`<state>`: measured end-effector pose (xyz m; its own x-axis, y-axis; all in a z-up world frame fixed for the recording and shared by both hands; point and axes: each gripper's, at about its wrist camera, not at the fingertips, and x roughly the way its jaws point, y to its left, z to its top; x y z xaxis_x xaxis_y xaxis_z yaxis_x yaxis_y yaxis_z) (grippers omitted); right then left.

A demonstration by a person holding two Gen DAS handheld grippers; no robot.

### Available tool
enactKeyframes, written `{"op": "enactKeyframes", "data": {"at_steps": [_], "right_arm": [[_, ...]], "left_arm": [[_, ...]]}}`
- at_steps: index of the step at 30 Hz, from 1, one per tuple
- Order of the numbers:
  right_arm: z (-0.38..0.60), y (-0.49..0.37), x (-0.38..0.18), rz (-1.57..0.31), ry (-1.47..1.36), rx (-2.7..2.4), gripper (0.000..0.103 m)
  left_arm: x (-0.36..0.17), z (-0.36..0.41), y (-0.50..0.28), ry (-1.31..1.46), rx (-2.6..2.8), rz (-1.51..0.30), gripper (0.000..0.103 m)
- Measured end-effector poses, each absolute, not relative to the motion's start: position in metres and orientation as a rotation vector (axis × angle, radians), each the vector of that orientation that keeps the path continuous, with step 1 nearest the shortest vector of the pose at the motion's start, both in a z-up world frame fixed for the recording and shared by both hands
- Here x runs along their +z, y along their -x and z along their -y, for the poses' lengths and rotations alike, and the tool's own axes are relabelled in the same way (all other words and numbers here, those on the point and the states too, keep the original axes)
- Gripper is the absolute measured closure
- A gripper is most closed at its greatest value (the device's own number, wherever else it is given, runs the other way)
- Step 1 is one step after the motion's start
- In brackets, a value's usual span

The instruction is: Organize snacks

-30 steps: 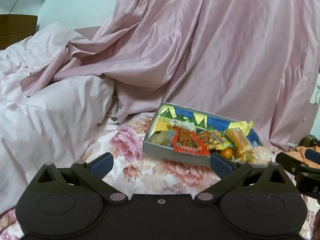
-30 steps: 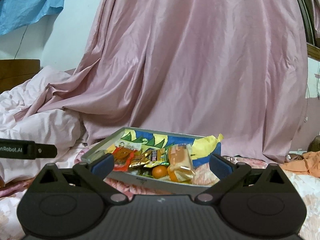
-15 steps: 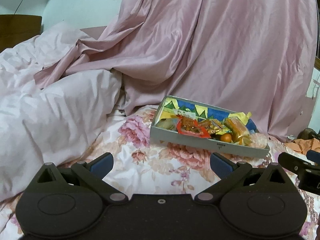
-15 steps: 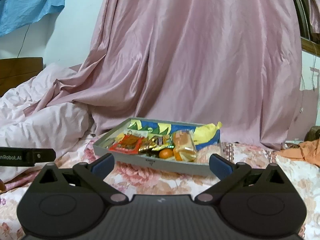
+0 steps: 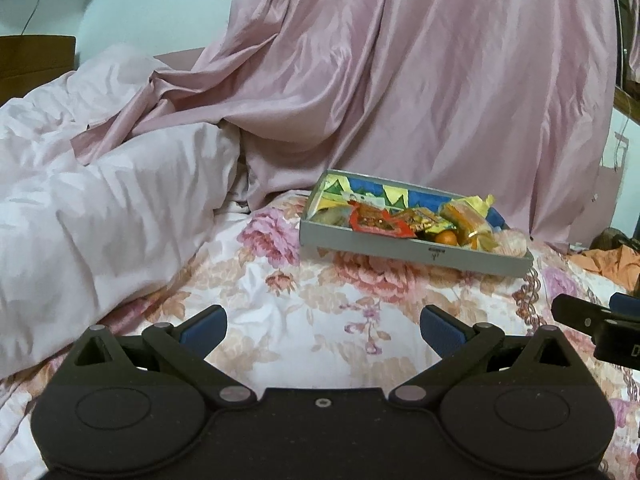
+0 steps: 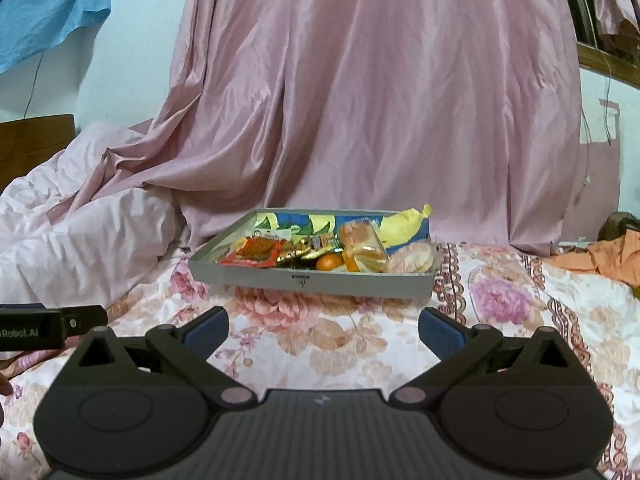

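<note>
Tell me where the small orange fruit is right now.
In the right wrist view the orange fruit lies in the grey tray, against its near wall, between the red packet and the clear-wrapped snack.

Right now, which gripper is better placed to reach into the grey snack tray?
Right gripper, probably: the grey snack tray sits straight ahead between its open fingers. For the left gripper, also open, it lies off to the right.

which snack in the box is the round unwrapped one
The small orange fruit, near the front wall of the grey box. It is bare and round, while the red packet and clear-wrapped cake beside it are packaged.
</note>
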<state>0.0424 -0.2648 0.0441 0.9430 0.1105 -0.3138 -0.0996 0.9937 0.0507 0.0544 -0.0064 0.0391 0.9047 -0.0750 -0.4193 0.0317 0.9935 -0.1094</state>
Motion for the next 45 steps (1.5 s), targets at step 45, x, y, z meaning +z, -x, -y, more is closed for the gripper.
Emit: {"op": "enactKeyframes", "data": {"at_steps": [45], "right_arm": [[0.263, -0.050, 0.011, -0.414, -0.051, 0.116, 0.000]], "left_arm": [[0.012, 0.007, -0.060, 0.077, -0.059, -0.493, 0.001]]}}
